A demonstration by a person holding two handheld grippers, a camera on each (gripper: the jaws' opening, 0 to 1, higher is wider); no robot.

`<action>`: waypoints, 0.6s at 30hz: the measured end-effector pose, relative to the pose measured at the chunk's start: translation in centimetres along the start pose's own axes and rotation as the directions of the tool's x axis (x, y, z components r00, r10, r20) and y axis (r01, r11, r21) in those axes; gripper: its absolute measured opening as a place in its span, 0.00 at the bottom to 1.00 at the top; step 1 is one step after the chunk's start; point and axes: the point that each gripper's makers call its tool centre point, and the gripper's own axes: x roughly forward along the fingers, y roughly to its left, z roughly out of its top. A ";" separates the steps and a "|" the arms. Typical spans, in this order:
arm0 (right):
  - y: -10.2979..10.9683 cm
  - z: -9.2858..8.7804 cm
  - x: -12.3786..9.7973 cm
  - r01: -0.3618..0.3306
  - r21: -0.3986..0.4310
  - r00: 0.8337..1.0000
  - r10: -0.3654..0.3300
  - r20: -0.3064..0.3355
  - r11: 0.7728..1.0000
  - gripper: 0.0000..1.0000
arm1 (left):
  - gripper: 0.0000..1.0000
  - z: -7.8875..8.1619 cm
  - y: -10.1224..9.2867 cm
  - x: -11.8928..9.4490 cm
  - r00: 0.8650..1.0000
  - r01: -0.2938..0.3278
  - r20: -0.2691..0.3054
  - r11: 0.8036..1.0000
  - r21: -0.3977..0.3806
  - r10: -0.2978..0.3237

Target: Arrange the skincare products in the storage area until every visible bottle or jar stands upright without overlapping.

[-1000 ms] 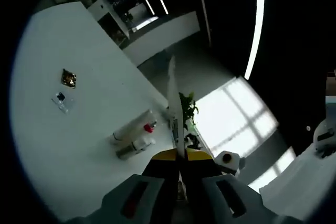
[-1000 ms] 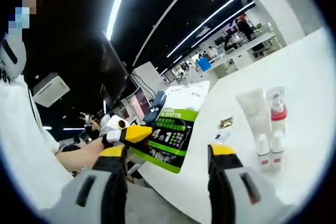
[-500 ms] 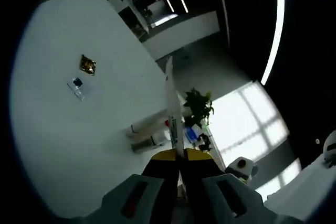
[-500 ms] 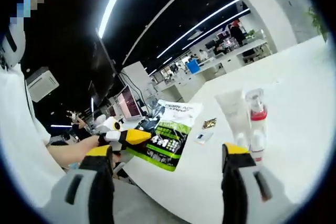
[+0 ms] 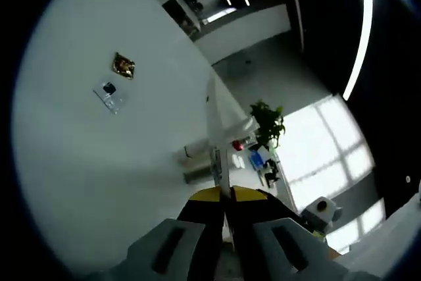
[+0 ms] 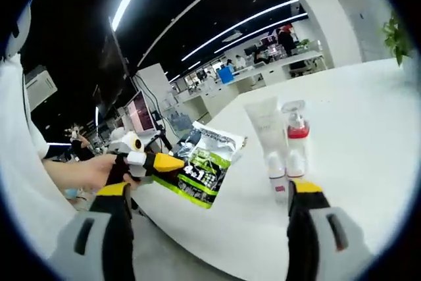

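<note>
With the left gripper [image 6: 161, 161] pinching the green pouch [image 6: 204, 166] and the right gripper [image 6: 209, 192] spread empty, a careless sweep could topple the pump bottle [image 6: 294, 136] on the bench [image 6: 368, 136].

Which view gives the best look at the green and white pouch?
The right gripper view: the pouch faces the camera, its printed front readable, held by the left gripper. The left gripper view shows it edge-on, a thin white sliver rising from shut jaws.

white table [image 5: 79, 162] | gold wrapper [image 5: 123, 65] | potted plant [image 5: 268, 123] | monitor [image 6: 140, 113]
</note>
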 end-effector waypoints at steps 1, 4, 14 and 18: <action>-0.1 -0.2 0.0 0.005 -0.001 1.000 -0.005 -0.006 1.000 1.00 | 0.00 0.0 0.2 0.2 1.000 -0.004 -0.004 1.000 -0.003 0.004; -0.7 -0.4 -0.2 0.023 0.003 1.000 -0.023 -0.011 1.000 1.00 | 0.00 -0.1 0.8 0.7 1.000 -0.016 -0.011 1.000 -0.014 0.016; -2.4 -1.8 -0.6 0.087 -0.012 0.995 -0.088 -0.050 0.996 1.00 | 0.00 -1.0 3.7 2.4 0.994 -0.091 -0.056 0.996 0.002 0.091; -2.8 -1.9 -0.9 0.104 0.003 0.993 -0.104 -0.054 0.995 1.00 | 0.00 -1.5 5.1 3.1 0.989 -0.125 -0.072 0.992 0.025 0.126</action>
